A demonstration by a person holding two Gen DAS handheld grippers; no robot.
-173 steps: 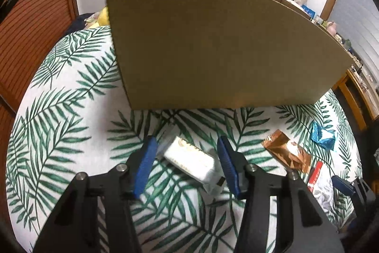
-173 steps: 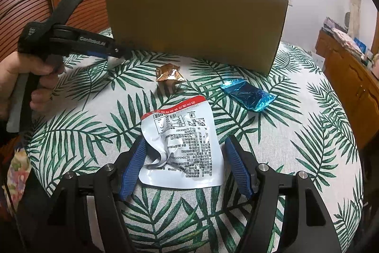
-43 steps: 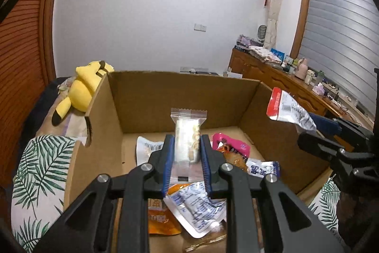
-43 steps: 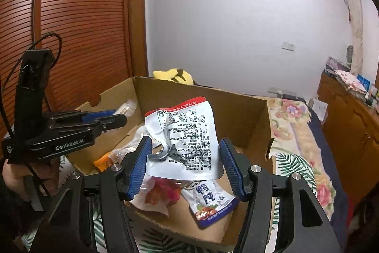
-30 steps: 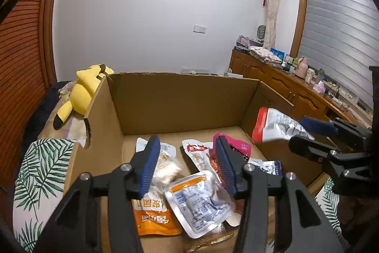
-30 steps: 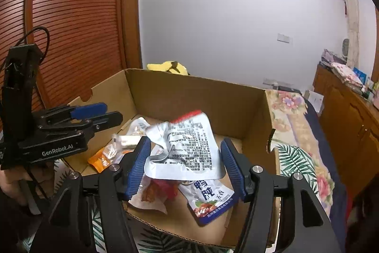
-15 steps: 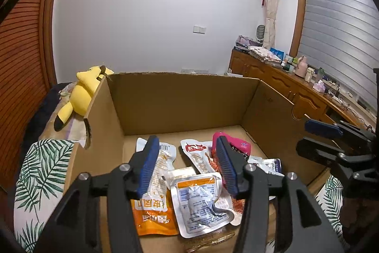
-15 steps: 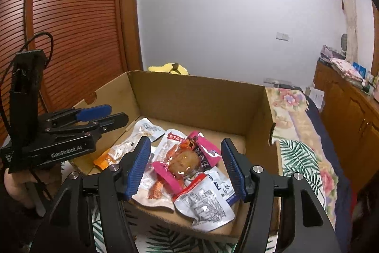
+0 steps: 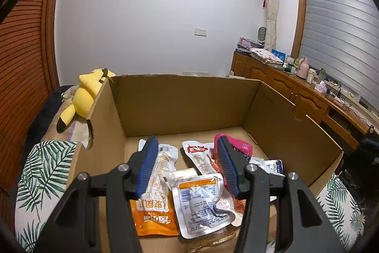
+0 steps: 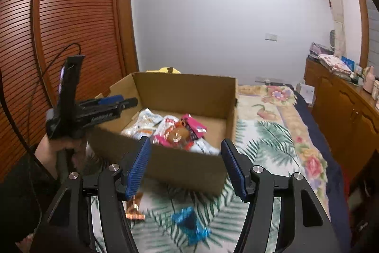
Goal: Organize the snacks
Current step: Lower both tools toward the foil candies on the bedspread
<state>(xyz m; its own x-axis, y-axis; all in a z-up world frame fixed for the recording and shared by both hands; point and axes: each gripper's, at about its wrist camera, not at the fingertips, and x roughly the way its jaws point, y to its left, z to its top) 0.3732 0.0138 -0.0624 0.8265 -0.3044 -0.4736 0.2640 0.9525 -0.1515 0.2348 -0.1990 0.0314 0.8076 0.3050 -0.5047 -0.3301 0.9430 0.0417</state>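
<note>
Now both our tongs gape, empty — left tongs [image 9: 187, 164] over box [image 9: 184, 101], right tongs [image 10: 186, 166] back toward blue packet [image 10: 190, 224].

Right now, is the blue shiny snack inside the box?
No, the blue shiny snack lies on the leaf-print cloth in front of the cardboard box, outside it.

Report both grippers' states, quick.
Left gripper: open, empty, over the cardboard box.
Right gripper: open, empty, short of the box.
</note>
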